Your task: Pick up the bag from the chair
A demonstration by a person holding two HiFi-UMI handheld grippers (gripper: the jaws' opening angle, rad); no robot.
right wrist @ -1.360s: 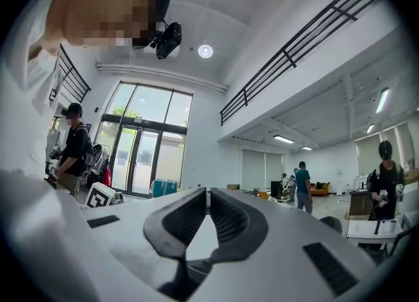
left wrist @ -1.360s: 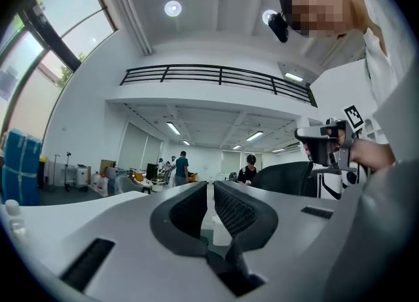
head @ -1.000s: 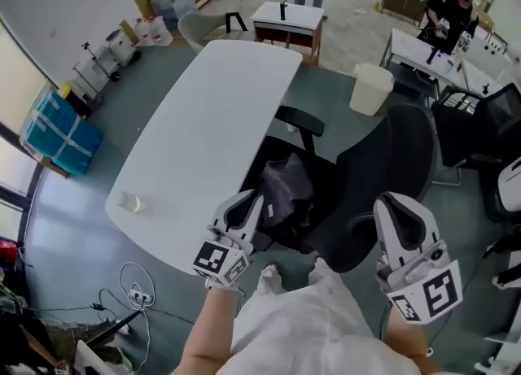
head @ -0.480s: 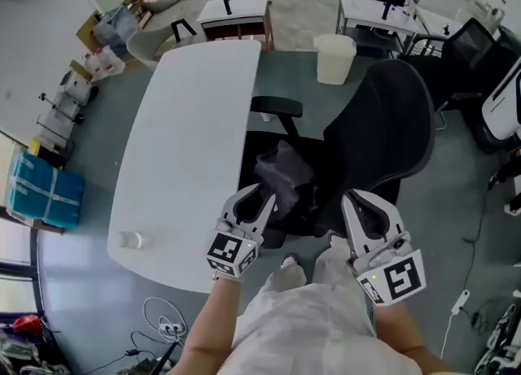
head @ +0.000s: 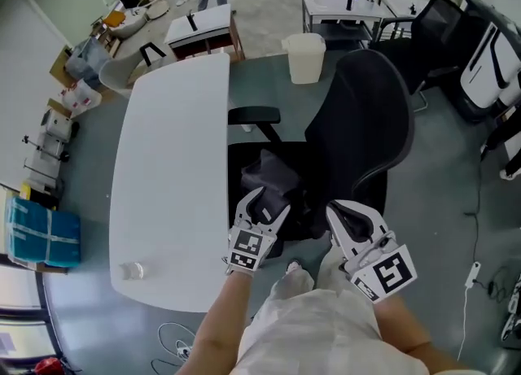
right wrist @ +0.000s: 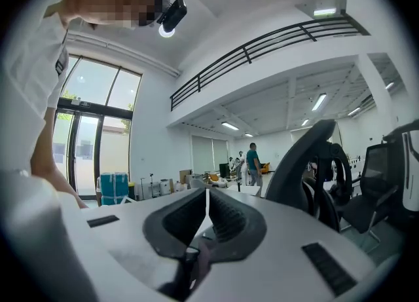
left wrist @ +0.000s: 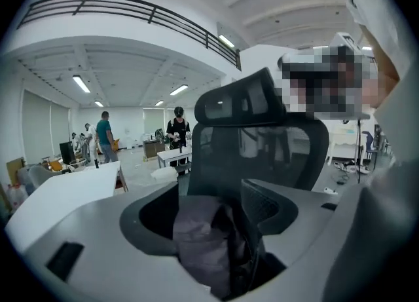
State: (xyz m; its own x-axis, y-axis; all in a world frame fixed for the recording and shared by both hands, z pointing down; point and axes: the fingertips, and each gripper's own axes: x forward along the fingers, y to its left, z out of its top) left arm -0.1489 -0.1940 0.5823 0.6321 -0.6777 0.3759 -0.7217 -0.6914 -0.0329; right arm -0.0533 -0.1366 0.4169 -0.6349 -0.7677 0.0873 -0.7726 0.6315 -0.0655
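Left gripper (head: pixel 264 207): jaws spread wide. In its own view we see the bag (head: pixel 264 176) framed between them, but we can't tell if they touch it. Right gripper (head: pixel 352 217): jaws clenched to a thin slit, holding nothing. The bag is grey, crumpled and soft-looking, and lies on the seat of the black mesh-back chair (head: pixel 366 121), just beside the smooth white round-cornered table (head: pixel 171 162).

Bag (head: pixel 267 176): dull grey. Chair (head: pixel 370 113): black. Table (head: pixel 171 162): plain white. Left gripper (head: pixel 269 201), right gripper (head: pixel 345 211): white, with black-and-white square markers. Bin (head: pixel 304 58), 12 o'clock: cream. Wrapped packs (head: pixel 37 239), 9 o'clock: blue. Floor (head: pixel 456 202): grey-green.
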